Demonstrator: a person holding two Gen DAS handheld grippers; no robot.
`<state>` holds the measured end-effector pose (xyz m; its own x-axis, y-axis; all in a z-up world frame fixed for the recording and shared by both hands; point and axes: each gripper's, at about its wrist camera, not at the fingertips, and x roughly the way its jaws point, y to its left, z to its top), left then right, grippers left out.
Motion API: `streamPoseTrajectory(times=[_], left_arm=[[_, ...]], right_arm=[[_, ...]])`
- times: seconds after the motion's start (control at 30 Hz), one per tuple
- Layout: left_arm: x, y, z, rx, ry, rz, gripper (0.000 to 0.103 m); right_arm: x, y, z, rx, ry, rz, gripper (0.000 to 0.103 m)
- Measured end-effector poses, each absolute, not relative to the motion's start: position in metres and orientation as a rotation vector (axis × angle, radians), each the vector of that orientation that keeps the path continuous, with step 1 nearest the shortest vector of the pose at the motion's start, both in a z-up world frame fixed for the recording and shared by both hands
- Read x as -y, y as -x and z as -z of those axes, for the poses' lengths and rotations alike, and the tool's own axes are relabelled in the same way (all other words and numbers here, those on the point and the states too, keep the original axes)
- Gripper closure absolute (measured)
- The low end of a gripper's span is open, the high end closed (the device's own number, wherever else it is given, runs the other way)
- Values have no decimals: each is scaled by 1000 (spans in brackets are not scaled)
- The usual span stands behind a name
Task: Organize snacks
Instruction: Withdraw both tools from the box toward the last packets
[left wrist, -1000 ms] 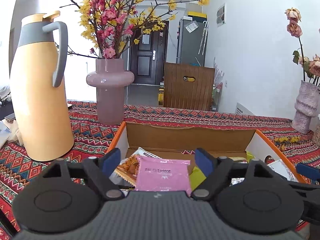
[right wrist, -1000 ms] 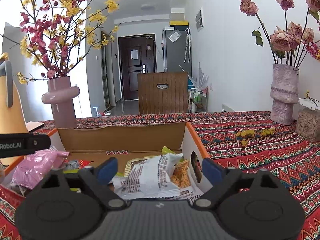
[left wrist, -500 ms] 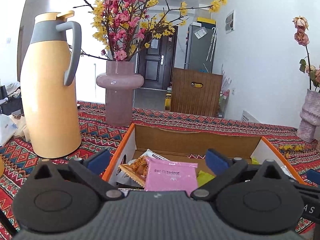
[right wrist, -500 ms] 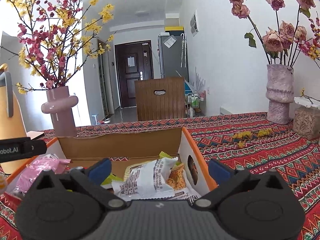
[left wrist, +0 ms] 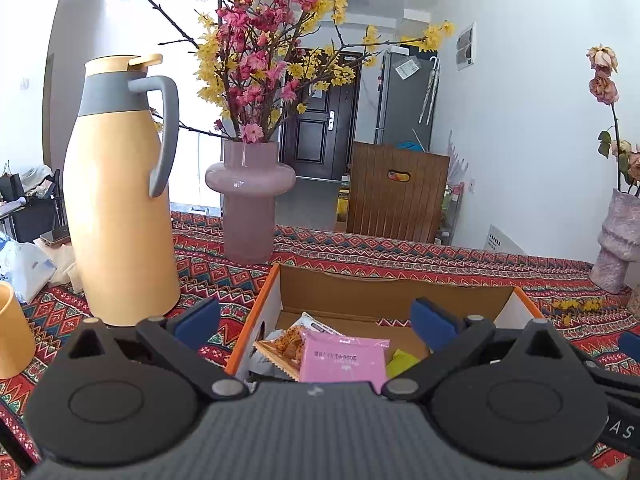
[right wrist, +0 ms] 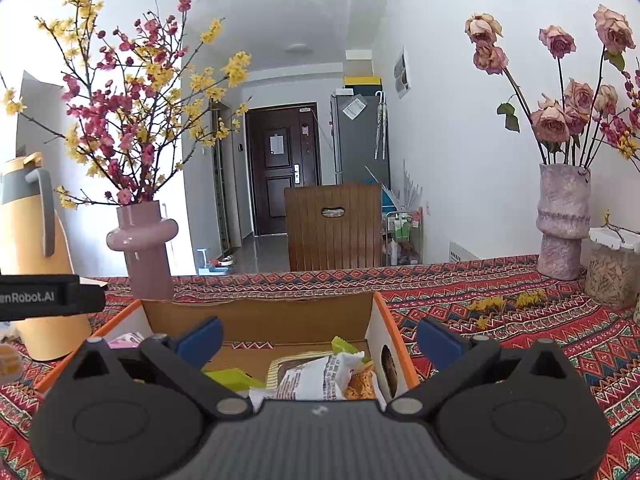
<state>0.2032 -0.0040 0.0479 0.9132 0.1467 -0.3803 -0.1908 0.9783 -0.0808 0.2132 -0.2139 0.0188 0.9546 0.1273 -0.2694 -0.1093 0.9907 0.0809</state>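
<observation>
An orange-edged cardboard box [left wrist: 384,288] [right wrist: 256,314] stands on the patterned tablecloth and holds several snack packets. In the left wrist view a pink packet [left wrist: 344,360] lies on an orange-brown packet [left wrist: 282,346], beside a yellow-green one [left wrist: 402,362]. In the right wrist view a white packet [right wrist: 320,374] and a green packet [right wrist: 230,378] lie in the box. My left gripper [left wrist: 314,318] is open and empty above the box's left end. My right gripper [right wrist: 318,338] is open and empty above the box's right part.
A tall yellow thermos jug [left wrist: 120,200] and a pink vase of blossom branches [left wrist: 250,200] stand left of the box. A yellow cup [left wrist: 12,328] is at far left. A stone vase of roses [right wrist: 564,220] and a jar [right wrist: 612,268] stand at right.
Both grippers have pulled back and risen from the box, and their jaws have opened wider. The packets stay in the box.
</observation>
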Motion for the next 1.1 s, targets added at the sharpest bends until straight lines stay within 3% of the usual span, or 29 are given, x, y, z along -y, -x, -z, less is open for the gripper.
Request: streamPoseTrajectory(times=[0.37, 1.1], left_arm=[[-4, -161, -44, -433, 99, -100, 0], [-24, -127, 31, -528, 49, -84, 0]], right_arm=[[213, -166, -19, -297, -31, -161, 0], [212, -128, 40, -445, 28, -153, 0]])
